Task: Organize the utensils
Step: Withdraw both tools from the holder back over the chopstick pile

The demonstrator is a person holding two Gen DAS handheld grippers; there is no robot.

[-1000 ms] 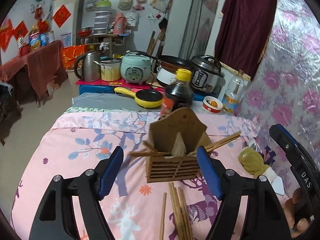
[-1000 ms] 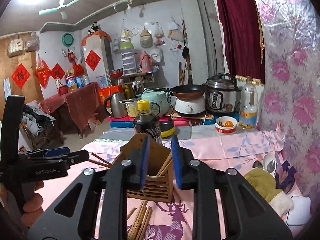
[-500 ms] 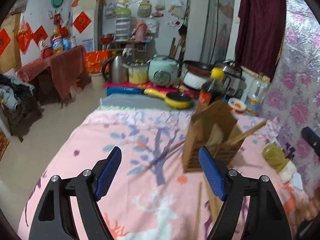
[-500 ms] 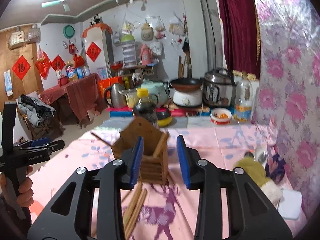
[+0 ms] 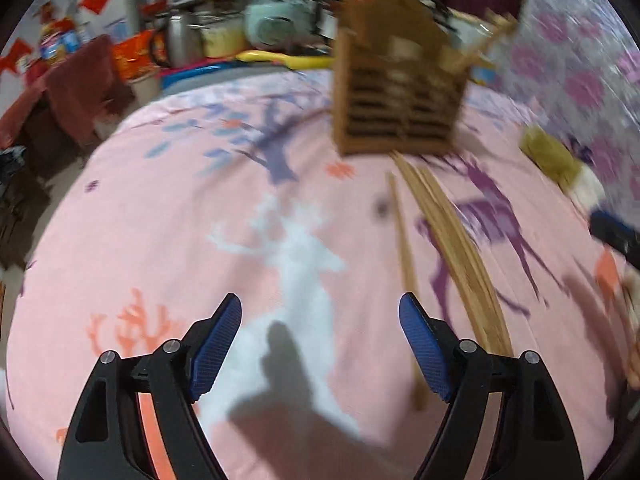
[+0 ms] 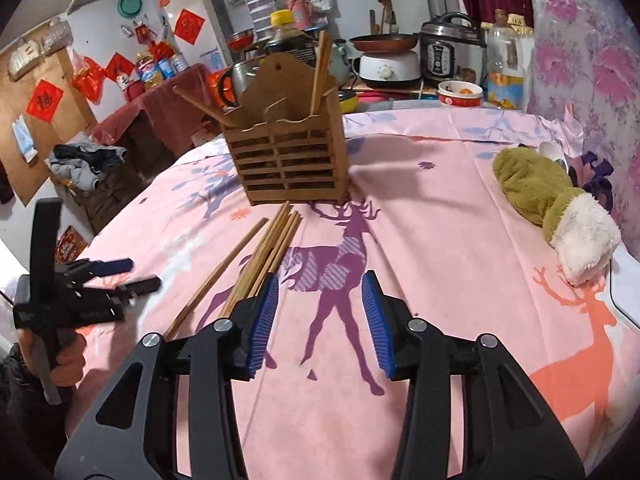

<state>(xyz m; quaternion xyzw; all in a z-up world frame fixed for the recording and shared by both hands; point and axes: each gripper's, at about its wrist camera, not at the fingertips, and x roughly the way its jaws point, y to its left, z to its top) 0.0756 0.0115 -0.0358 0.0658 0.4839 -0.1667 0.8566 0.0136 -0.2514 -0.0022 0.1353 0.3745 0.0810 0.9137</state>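
Note:
A slatted wooden utensil holder [image 6: 286,160] stands on the pink deer-print cloth [image 6: 440,240] with a few chopsticks upright in it. A bundle of loose wooden chopsticks [image 6: 272,244] lies in front of it, and one chopstick [image 6: 224,268] lies apart to the left. My right gripper [image 6: 320,284] hovers low over the cloth just right of the bundle; its jaws are opening with nothing between them. My left gripper [image 5: 320,312] is open wide over bare cloth, left of the single chopstick [image 5: 404,248] and the bundle [image 5: 452,236]. The left wrist view is blurred.
A green and white plush mitt [image 6: 552,200] lies at the right. Behind the holder stand a dark sauce bottle [image 6: 284,28], a small bowl [image 6: 460,94], an oil bottle [image 6: 502,64] and cookers. The table drops off at the left, where a hand [image 6: 64,364] holds the left gripper.
Both grippers have come down toward the cloth and tipped further downward. The right jaws have widened from nearly closed. The holder now sits higher and further off in both views.

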